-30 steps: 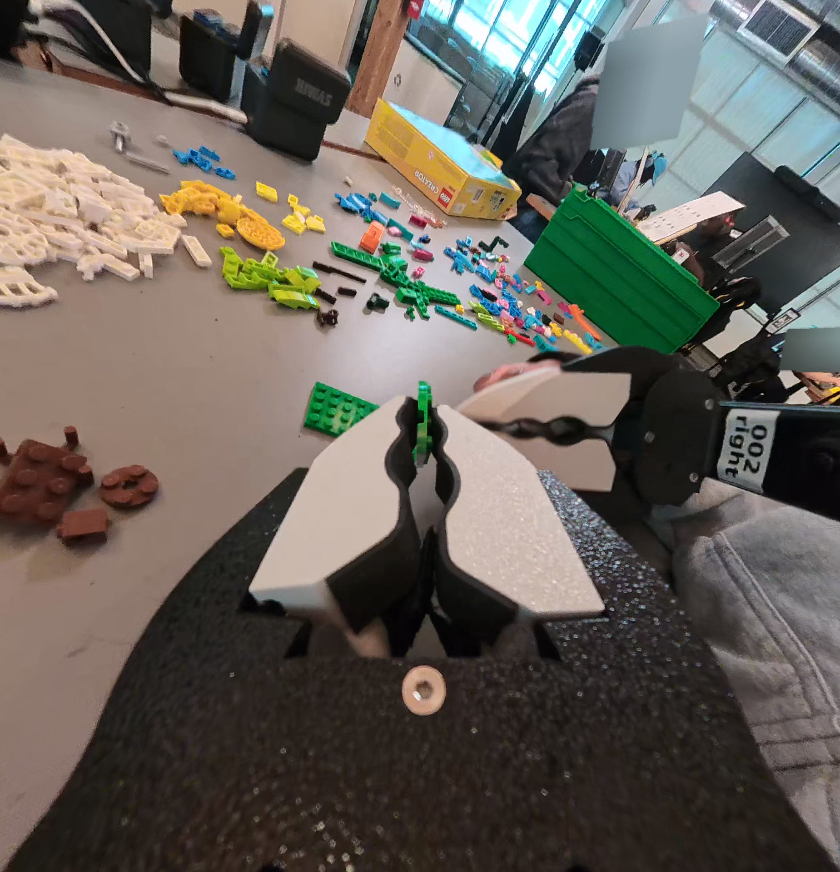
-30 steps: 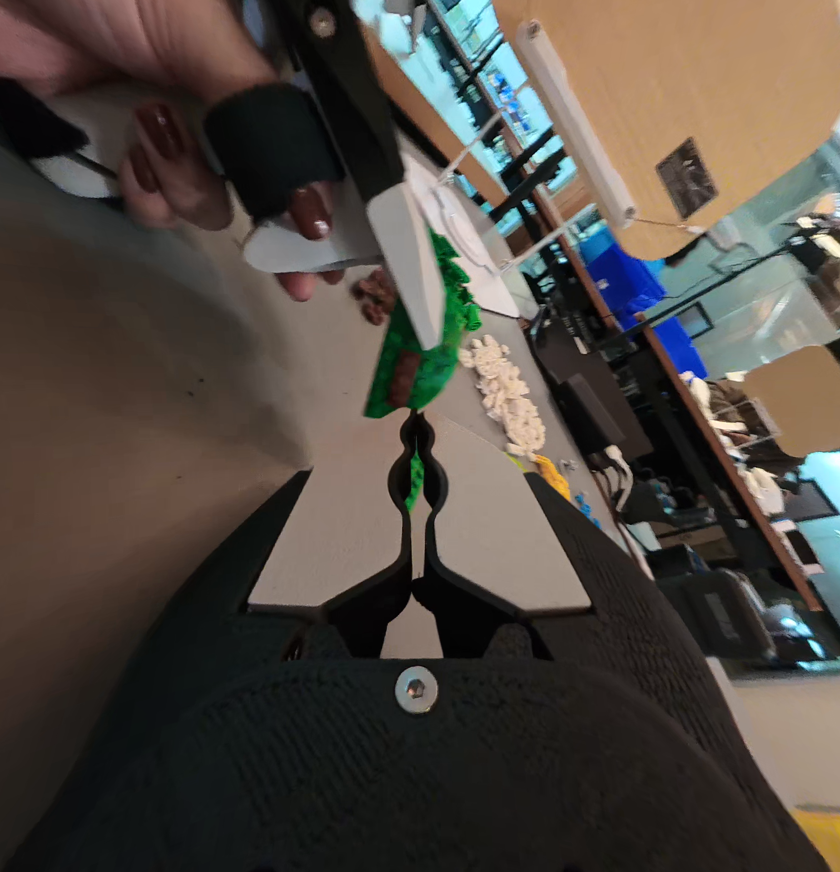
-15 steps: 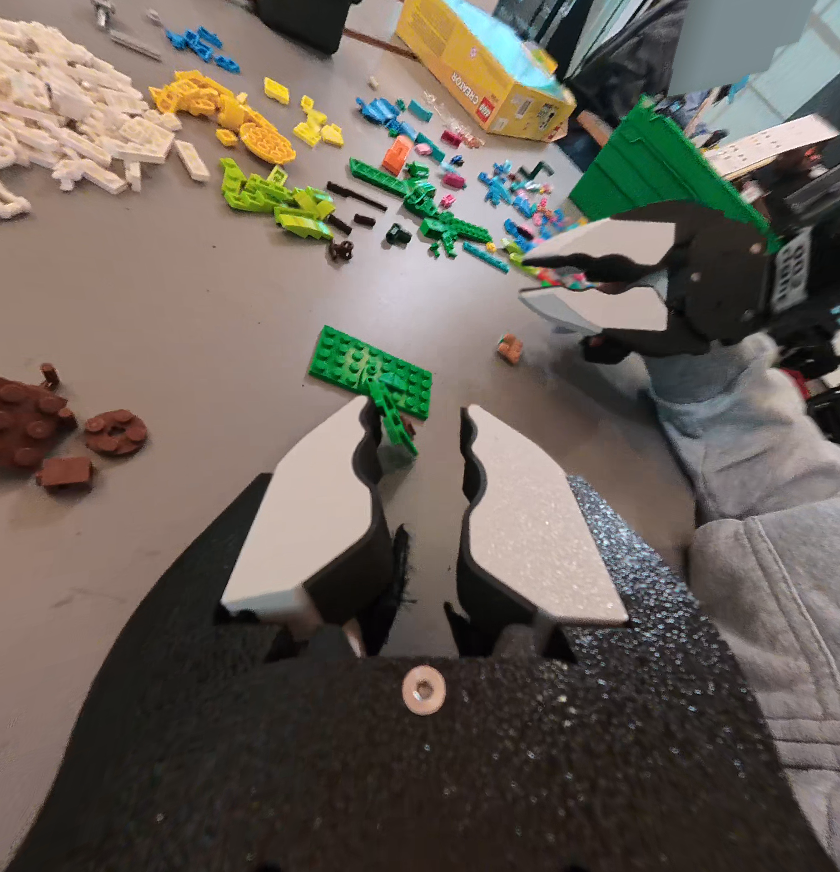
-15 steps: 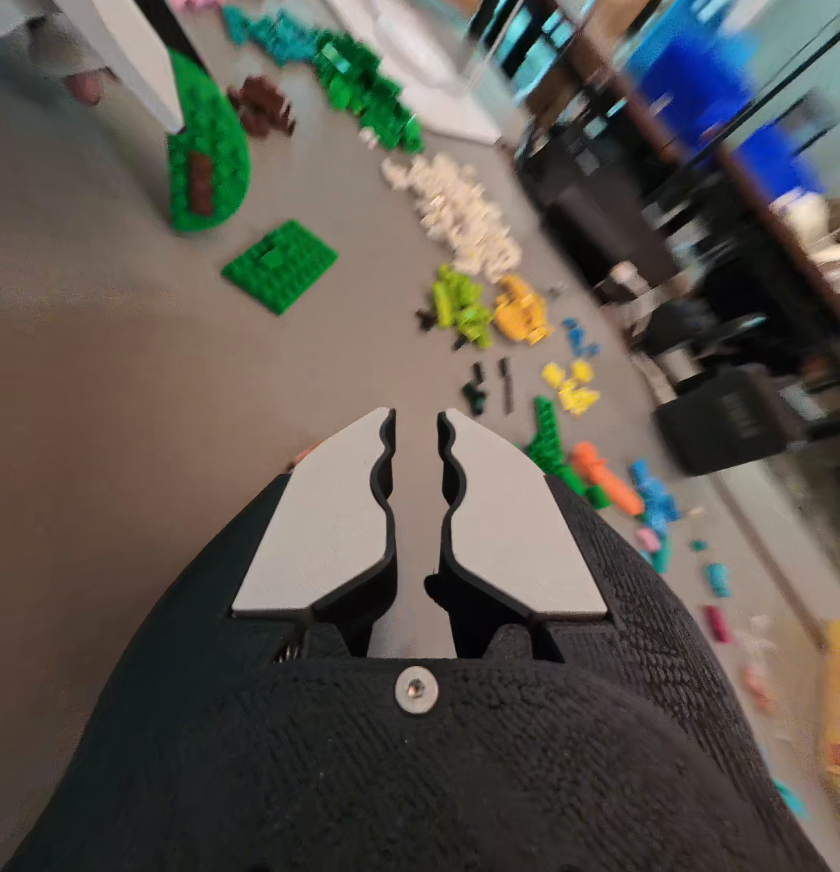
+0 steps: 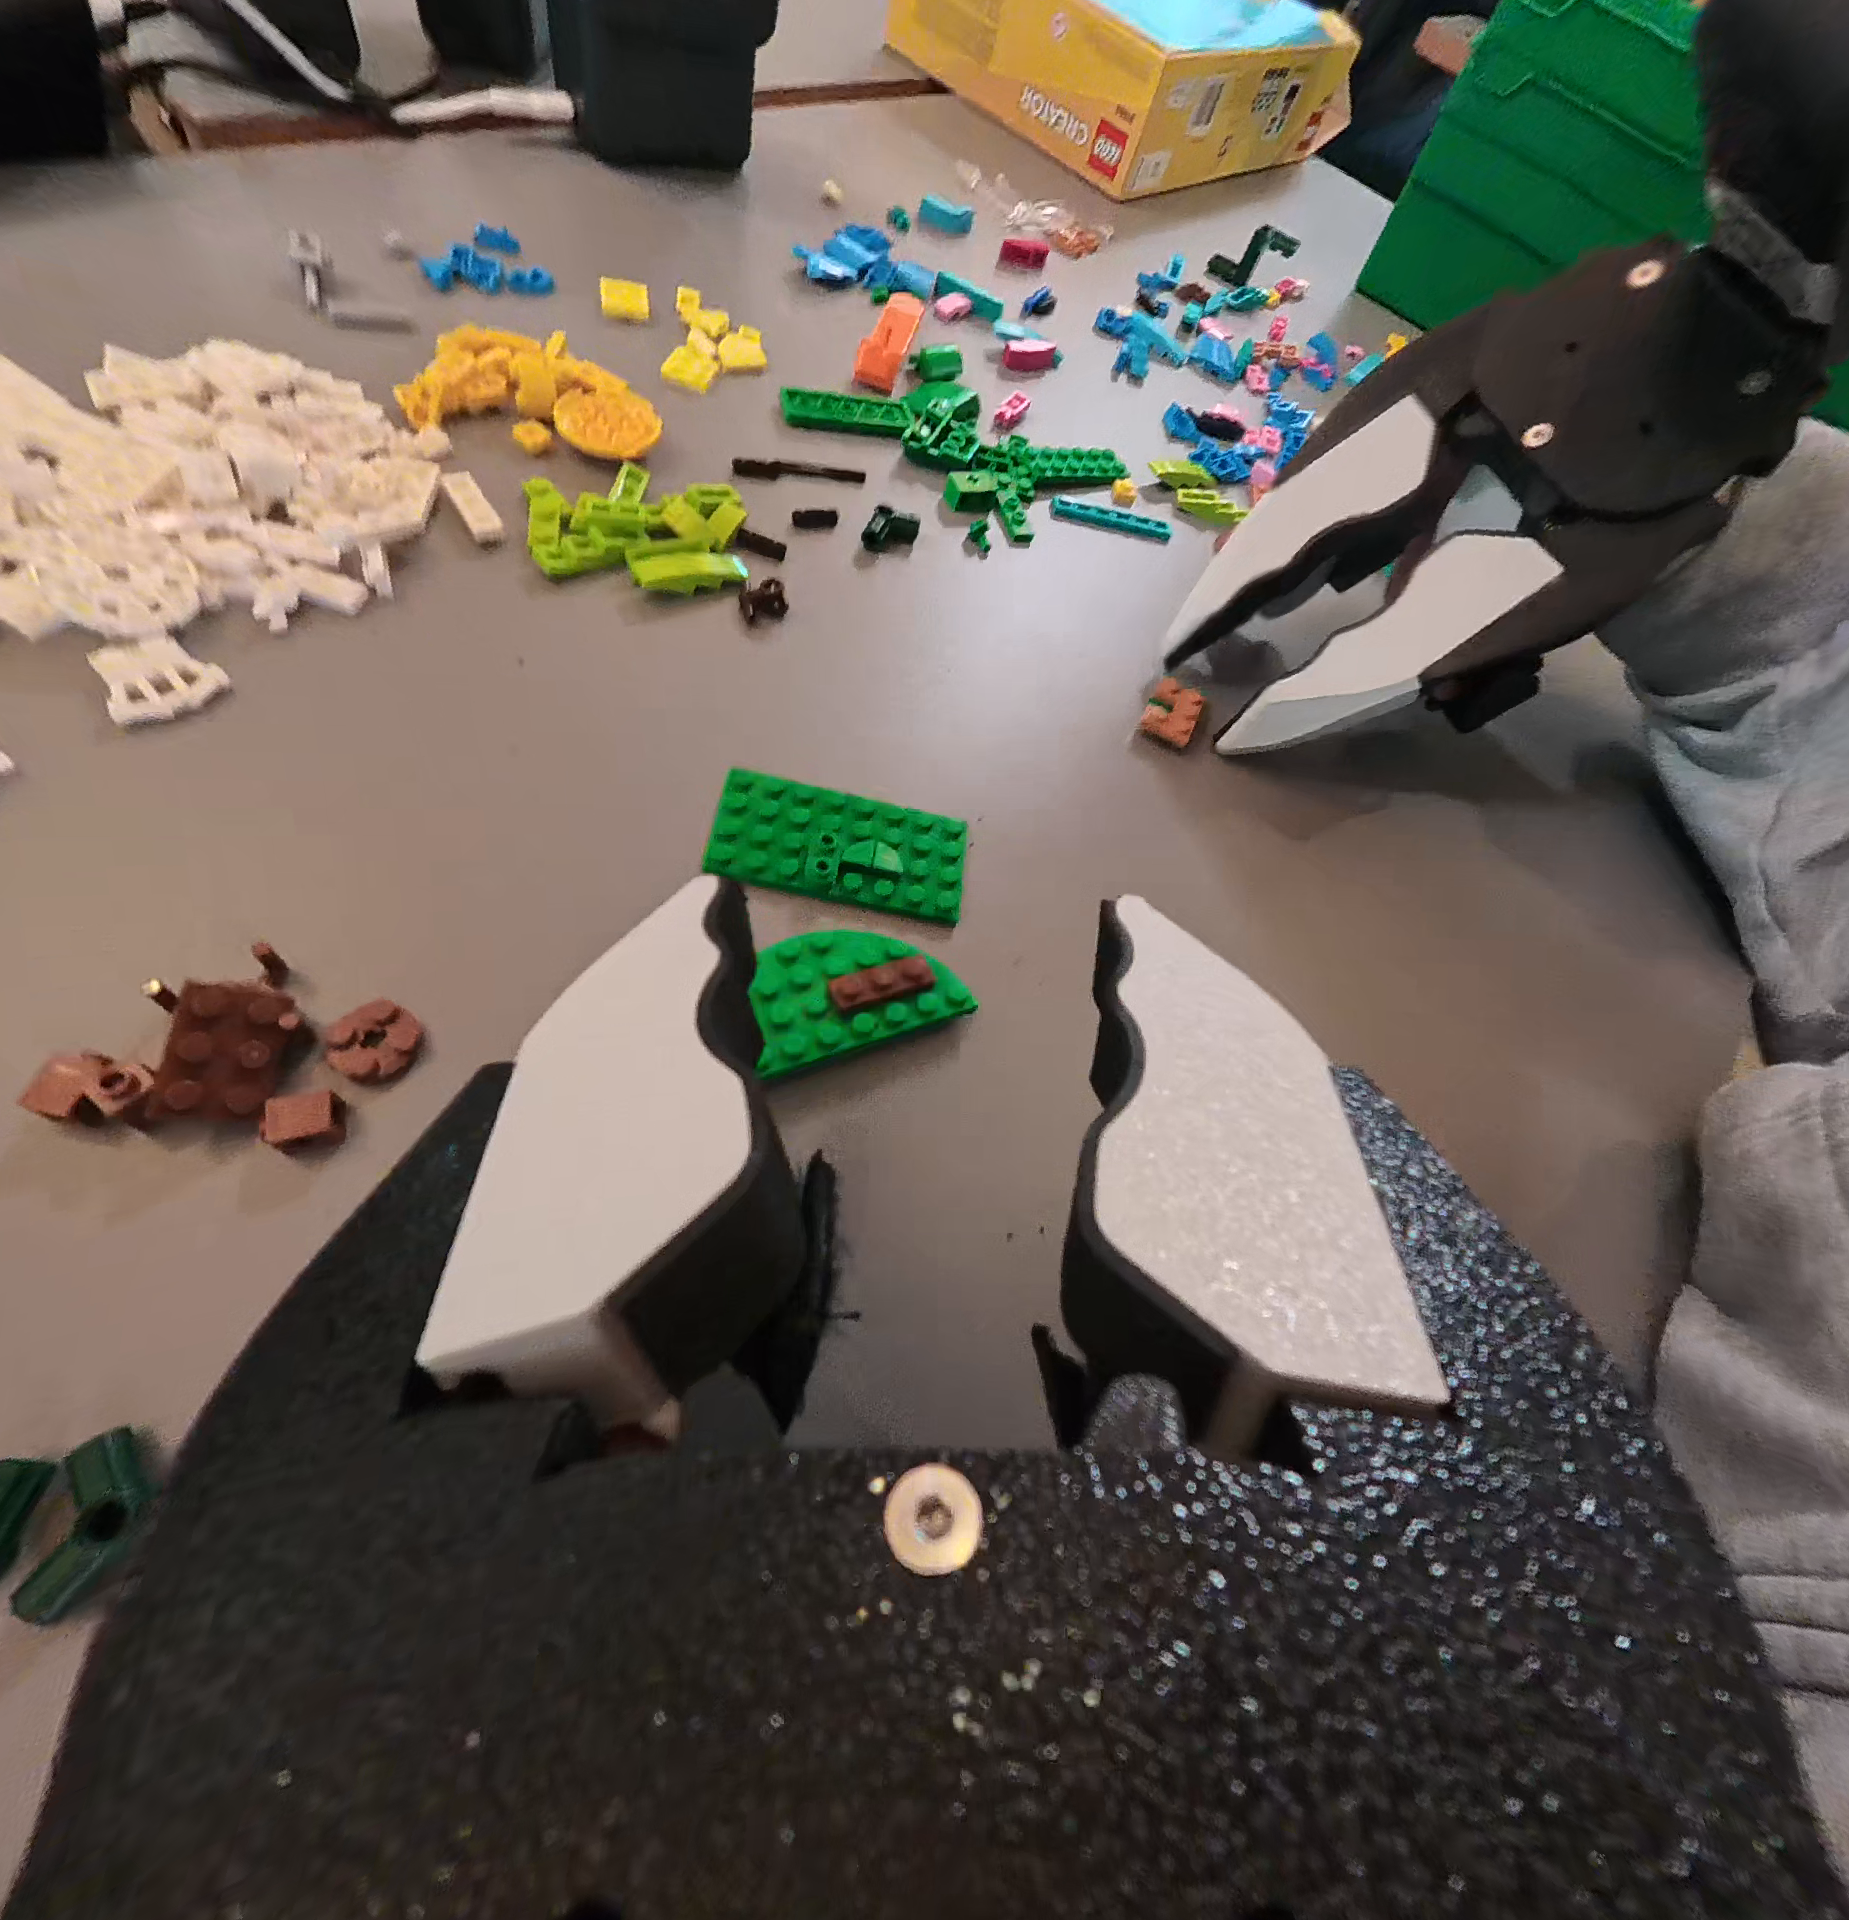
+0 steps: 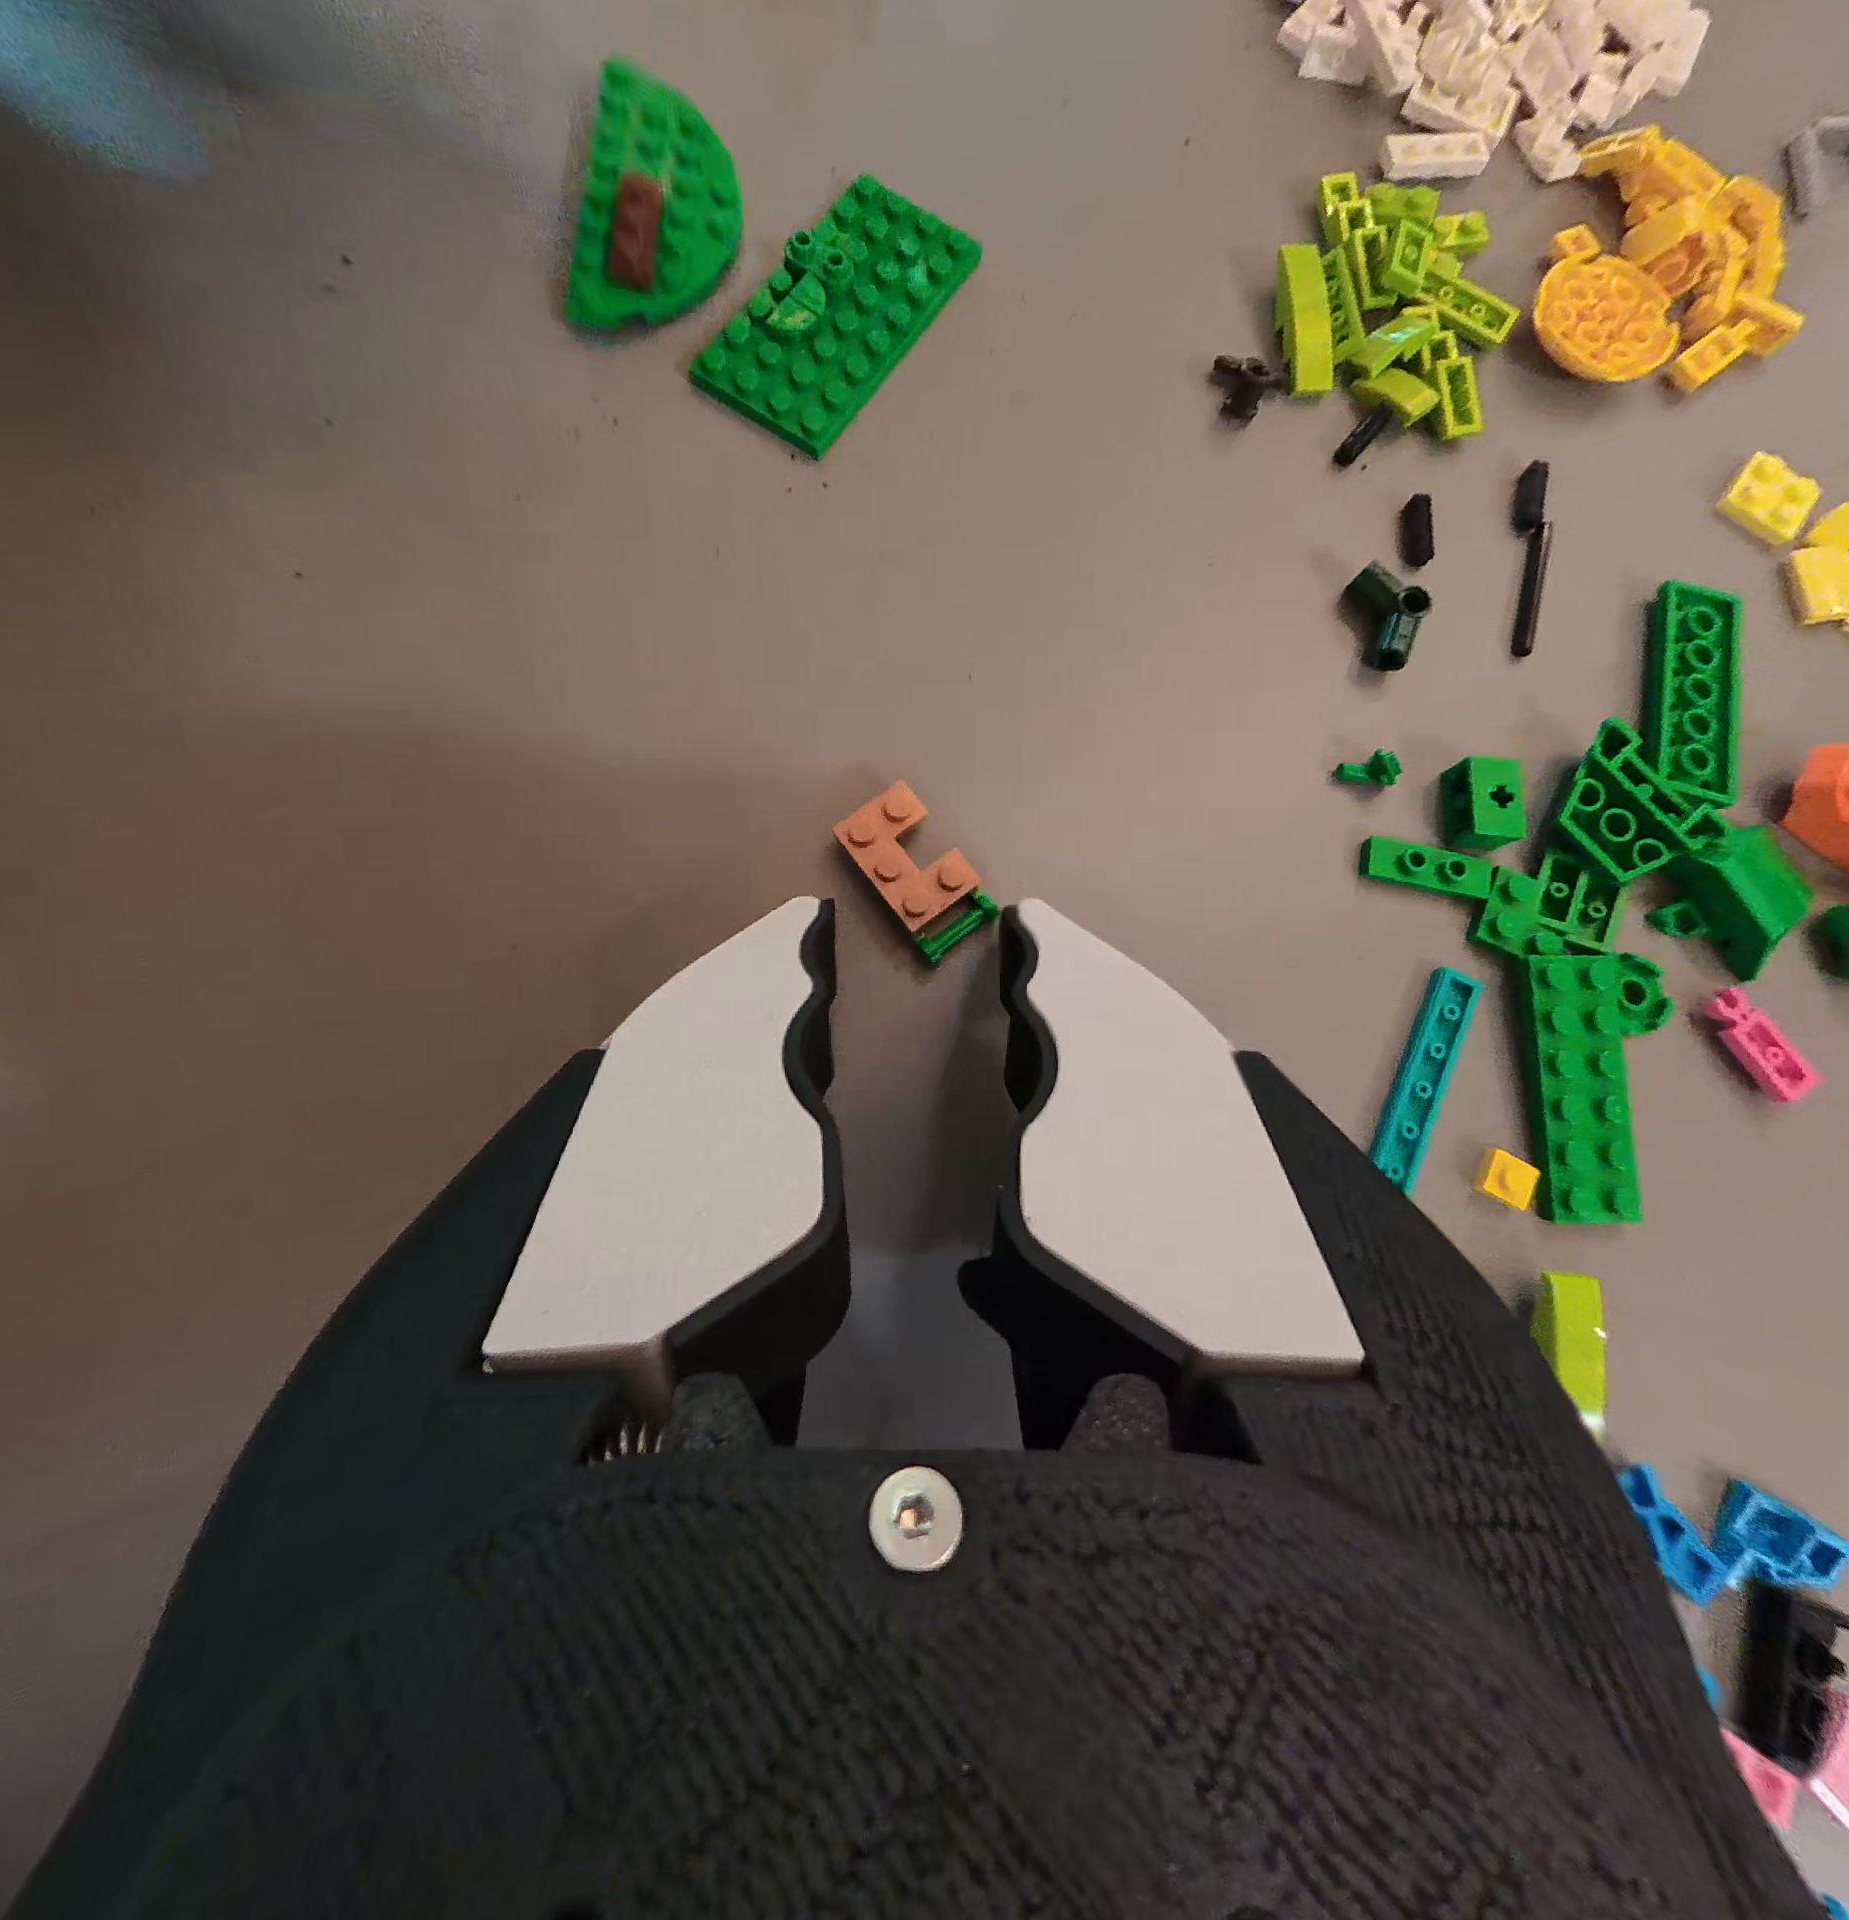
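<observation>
In the left wrist view, the left gripper (image 5: 915, 914) has its two fingers wide apart and holds nothing. A green half-round studded plastic plate (image 5: 858, 1003) with a small dark brown plate on top lies flat on the grey table (image 5: 484, 790), close by the left finger and well apart from the right one. Just beyond it lies a green rectangular studded plate (image 5: 837, 847). To the left is a group of dark brown bricks (image 5: 224, 1049). Farther right, the right gripper (image 5: 1200, 691) points down at the table with fingers apart, and a small light brown notched plate (image 5: 1172, 713) lies at its tips.

In the right wrist view, the right gripper (image 6: 915, 914) also has its fingers apart with nothing in the grasp. The light brown notched plate (image 6: 904, 857), with a thin green piece at its edge, lies on the table just ahead of the fingertips, not pressed by them. The half-round plate (image 6: 655, 197) and the rectangular plate (image 6: 837, 312) lie side by side farther away.
</observation>
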`<state>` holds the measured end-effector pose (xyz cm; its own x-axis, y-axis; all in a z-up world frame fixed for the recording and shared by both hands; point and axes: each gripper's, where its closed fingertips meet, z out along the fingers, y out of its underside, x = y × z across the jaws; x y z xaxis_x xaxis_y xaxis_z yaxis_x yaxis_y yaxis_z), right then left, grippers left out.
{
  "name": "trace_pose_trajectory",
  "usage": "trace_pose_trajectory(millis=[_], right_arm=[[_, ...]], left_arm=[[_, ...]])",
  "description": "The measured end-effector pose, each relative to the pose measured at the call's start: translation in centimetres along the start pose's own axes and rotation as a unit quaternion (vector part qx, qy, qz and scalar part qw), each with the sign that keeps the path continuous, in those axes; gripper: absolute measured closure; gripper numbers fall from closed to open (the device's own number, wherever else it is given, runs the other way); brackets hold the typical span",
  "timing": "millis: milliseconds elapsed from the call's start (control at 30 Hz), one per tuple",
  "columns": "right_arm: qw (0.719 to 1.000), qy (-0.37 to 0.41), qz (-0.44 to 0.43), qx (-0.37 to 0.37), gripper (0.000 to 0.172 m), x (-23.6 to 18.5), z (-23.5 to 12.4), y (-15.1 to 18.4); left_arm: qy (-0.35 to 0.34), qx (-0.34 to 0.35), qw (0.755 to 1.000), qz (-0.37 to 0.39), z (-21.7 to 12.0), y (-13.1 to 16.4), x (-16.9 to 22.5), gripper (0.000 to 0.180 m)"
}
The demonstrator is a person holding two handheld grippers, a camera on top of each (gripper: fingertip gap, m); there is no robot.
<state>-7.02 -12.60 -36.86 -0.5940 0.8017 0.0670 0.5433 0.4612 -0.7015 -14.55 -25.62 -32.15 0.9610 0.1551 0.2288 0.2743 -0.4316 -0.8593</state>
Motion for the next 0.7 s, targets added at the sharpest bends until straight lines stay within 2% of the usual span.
trace_pose_trajectory(millis=[67, 167, 233, 333, 400, 467, 567, 600, 633, 700], right_arm=[[1.000, -0.010, -0.006, 0.000, 0.156, -0.4, 0.2, -0.2], [0.999, 0.001, -0.045, 0.004, 0.166, -0.8, 0.6, -0.8], [0.997, 0.008, -0.076, 0.014, 0.172, -1.3, 1.0, -1.5], [0.995, 0.014, -0.099, 0.015, 0.167, -1.7, 1.3, -1.9], [0.997, 0.002, -0.080, 0.018, 0.144, -1.7, 1.3, -2.1], [0.999, -0.019, -0.034, 0.005, 0.135, -1.6, 1.7, -2.0], [0.999, -0.040, -0.001, -0.017, 0.139, -1.6, 2.2, -2.1], [0.999, -0.042, -0.003, -0.026, 0.155, -1.6, 2.2, -2.2], [0.999, -0.037, -0.019, -0.030, 0.156, -1.6, 2.3, -2.3], [0.994, 0.002, -0.105, -0.019, 0.156, -1.3, 2.4, -3.0]], left_arm=[[0.009, 0.014, 1.000, 0.020, -0.1, -0.8, 0.9, 0.120], [0.071, 0.033, 0.997, 0.027, 0.5, -1.7, 3.5, 0.128], [0.106, 0.019, 0.994, 0.027, 1.5, -1.4, 4.9, 0.130], [0.114, -0.022, 0.992, 0.059, 3.1, -0.1, 5.8, 0.130], [0.115, -0.041, 0.990, 0.073, 3.8, 0.5, 6.1, 0.130], [0.121, -0.048, 0.989, 0.073, 4.1, 0.8, 6.4, 0.131], [0.127, -0.044, 0.989, 0.063, 4.2, 0.8, 6.6, 0.132], [0.129, -0.039, 0.989, 0.058, 4.2, 0.7, 6.7, 0.132], [0.130, -0.033, 0.990, 0.052, 4.1, 0.5, 6.7, 0.132], [0.130, -0.022, 0.991, 0.037, 4.1, 0.1, 6.5, 0.132]])
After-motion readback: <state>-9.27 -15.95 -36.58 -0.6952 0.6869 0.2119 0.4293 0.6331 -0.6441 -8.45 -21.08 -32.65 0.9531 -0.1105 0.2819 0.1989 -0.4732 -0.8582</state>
